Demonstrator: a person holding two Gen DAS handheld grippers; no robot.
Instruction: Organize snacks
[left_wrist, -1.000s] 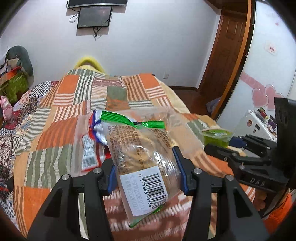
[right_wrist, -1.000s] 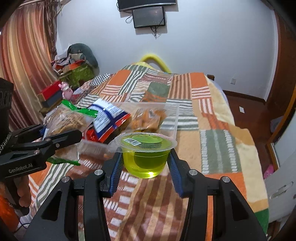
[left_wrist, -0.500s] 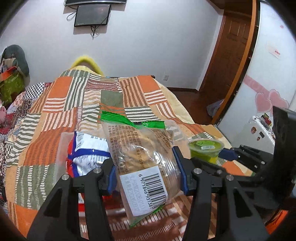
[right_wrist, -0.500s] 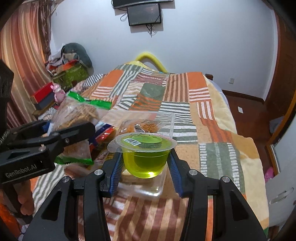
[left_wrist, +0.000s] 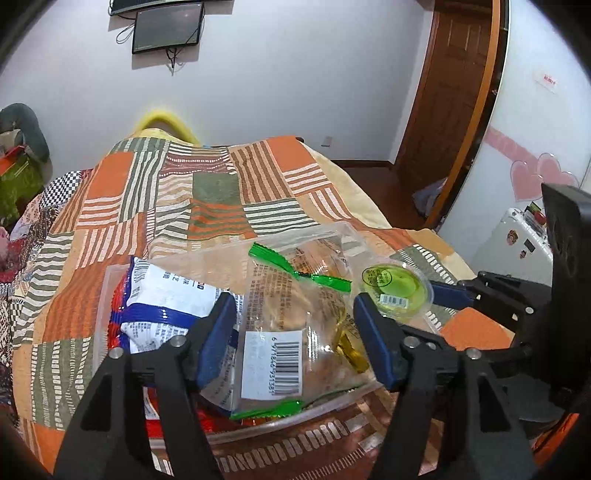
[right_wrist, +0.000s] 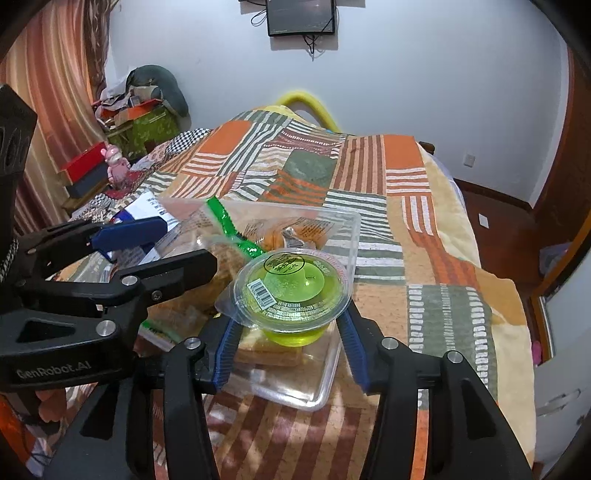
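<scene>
The left hand-held gripper (left_wrist: 295, 339) has opened, dropping the cake packet (left_wrist: 288, 332) into the clear tray (left_wrist: 295, 417).

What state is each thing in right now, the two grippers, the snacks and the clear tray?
Left gripper: jaws open, either side of the clear snack packet.
Snack packet: sealed, lying in the tray.
Right gripper: jaws shut on the jelly cup.
Jelly cup: sealed, upright, held over the tray.
Clear tray: open-topped, on the patchwork blanket, holding packets.
Blue and white packet: sealed, lying in the tray.
</scene>
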